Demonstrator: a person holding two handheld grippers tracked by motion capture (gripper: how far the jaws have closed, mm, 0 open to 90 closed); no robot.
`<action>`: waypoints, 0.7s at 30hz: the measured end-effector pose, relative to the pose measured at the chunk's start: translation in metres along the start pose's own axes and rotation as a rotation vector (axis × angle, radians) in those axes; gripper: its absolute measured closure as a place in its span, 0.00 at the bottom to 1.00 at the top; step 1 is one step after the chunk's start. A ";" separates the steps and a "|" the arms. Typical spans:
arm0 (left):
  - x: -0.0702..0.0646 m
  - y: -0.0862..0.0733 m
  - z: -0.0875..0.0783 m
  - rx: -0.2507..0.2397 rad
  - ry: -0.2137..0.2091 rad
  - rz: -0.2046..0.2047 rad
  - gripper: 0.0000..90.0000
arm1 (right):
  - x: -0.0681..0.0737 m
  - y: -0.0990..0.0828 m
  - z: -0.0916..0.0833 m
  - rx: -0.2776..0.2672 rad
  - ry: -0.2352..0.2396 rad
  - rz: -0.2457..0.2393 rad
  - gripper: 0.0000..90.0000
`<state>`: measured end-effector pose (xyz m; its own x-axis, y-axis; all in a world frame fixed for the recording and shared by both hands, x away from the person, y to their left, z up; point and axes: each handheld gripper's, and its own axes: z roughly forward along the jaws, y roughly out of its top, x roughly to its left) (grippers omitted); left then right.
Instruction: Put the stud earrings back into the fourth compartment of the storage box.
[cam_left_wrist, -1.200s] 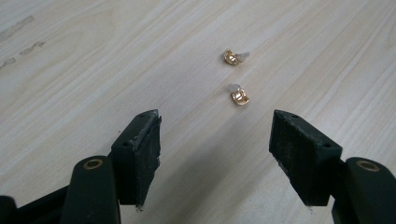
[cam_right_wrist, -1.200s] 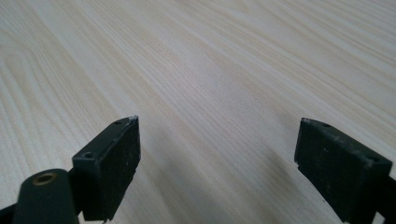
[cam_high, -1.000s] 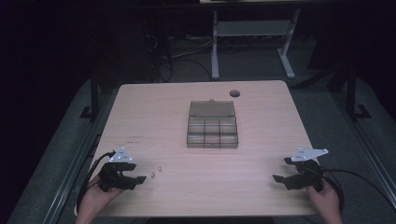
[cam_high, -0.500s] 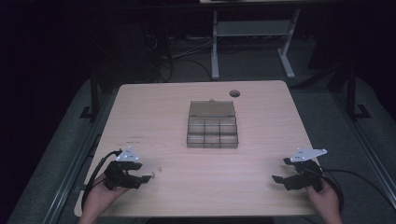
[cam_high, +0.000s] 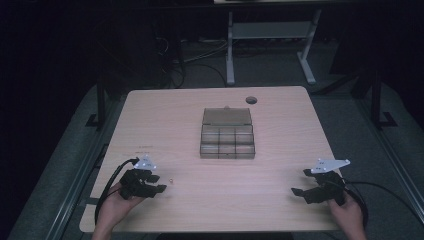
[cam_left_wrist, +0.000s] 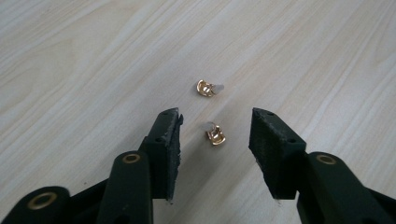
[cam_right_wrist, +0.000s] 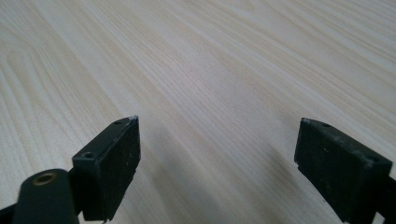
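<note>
Two small gold earrings lie on the wooden table (cam_high: 280, 200). The near earring (cam_left_wrist: 215, 134) sits between my left gripper's (cam_left_wrist: 217, 115) jaws, and the far earring (cam_left_wrist: 208, 88) lies just beyond their tips. The jaws have just been closing and their pads stand clear of the near earring. In the high view the left gripper (cam_high: 158, 183) is at the front left, with the earrings (cam_high: 171, 181) a speck just to its right. My right gripper (cam_high: 300, 182) rests at the front right, open over bare wood (cam_right_wrist: 219, 123).
A translucent grey compartment box (cam_high: 227, 142) stands at the table's middle, its lid (cam_high: 226, 116) laid open behind it. A round cable hole (cam_high: 251, 100) is at the back. Beyond the table stands a metal shelf frame (cam_high: 270, 30) on a dark floor.
My left gripper has slid right towards the earrings and its jaws have narrowed. The right gripper has stayed in place.
</note>
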<state>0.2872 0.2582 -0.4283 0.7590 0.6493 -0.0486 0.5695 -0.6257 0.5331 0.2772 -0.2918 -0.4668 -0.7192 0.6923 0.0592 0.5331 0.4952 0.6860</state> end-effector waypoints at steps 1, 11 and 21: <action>0.000 0.001 0.001 0.001 0.001 -0.003 0.63 | 0.000 0.000 0.000 0.001 0.000 0.000 0.15; 0.008 0.005 0.012 0.025 -0.005 -0.060 0.79 | 0.001 0.000 0.000 0.002 0.001 0.006 0.16; 0.008 0.004 0.017 0.062 -0.023 -0.065 0.85 | 0.001 0.001 0.000 0.002 0.002 0.006 0.15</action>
<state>0.3010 0.2538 -0.4414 0.7263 0.6799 -0.1015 0.6358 -0.6082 0.4753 0.2768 -0.2904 -0.4665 -0.7168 0.6942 0.0649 0.5384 0.4920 0.6842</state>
